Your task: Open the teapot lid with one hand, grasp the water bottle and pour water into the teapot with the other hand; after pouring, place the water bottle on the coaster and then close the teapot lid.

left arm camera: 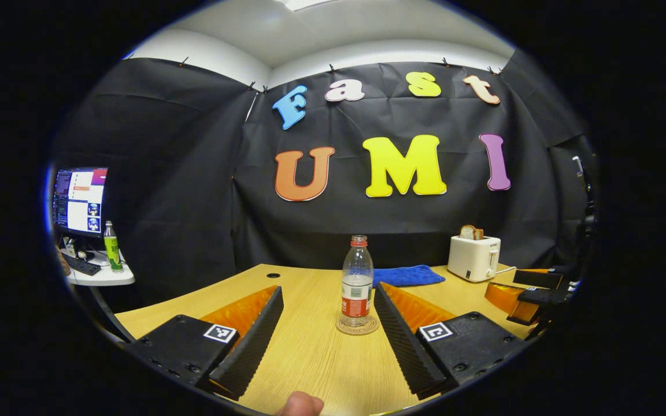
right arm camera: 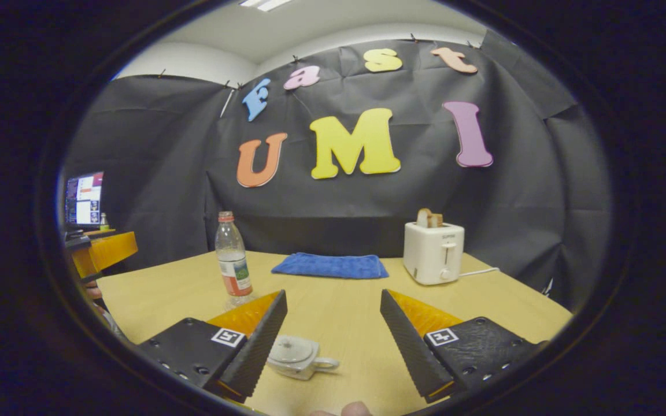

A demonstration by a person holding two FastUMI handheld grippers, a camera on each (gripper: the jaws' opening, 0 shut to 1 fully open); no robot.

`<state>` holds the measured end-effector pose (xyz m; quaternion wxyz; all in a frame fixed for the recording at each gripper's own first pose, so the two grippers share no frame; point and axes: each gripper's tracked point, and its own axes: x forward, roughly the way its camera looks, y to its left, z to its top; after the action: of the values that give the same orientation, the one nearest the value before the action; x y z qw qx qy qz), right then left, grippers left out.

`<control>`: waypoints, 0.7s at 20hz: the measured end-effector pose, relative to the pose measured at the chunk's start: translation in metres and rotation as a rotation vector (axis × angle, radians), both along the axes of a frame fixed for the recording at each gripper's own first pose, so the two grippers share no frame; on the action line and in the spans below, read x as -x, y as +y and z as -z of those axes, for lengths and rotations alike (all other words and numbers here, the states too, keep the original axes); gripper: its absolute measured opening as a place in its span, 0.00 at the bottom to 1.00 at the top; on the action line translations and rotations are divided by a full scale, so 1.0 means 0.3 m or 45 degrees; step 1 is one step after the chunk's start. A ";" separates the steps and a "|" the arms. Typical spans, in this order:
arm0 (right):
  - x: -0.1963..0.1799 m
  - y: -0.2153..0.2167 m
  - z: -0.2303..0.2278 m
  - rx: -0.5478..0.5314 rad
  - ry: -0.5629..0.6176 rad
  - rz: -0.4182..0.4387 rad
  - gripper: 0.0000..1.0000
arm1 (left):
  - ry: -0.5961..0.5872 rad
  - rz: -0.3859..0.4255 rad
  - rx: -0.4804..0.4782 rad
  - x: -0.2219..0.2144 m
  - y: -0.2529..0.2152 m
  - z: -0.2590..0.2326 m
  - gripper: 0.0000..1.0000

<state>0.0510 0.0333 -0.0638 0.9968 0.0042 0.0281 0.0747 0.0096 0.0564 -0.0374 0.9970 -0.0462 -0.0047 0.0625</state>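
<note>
Standing on a round coaster [left arm camera: 357, 326], the clear ribbed water bottle [left arm camera: 357, 281] faces both hand-held grippers, spread apart.

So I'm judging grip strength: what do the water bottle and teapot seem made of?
Water bottle: thin clear plastic, probably; see-through wall, red cap, printed label. Teapot: likely glazed ceramic; pale, smooth, slightly glossy body and lid, though small in view.
</note>
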 end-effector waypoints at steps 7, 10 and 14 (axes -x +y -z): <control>0.161 -0.140 -0.166 0.055 -0.122 0.157 0.95 | -0.054 0.075 0.013 -0.012 -0.128 -0.101 0.98; 0.189 -0.176 -0.189 0.003 -0.121 0.199 0.98 | -0.085 0.090 -0.015 0.000 -0.145 -0.141 0.99; 0.211 -0.167 -0.193 -0.004 -0.110 0.205 0.96 | -0.104 0.127 -0.038 0.016 -0.172 -0.169 0.99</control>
<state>-0.0123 -0.0168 -0.0060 0.9999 0.0047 -0.0156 -0.0056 0.0048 0.0048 0.0134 0.9984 -0.0340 -0.0439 0.0107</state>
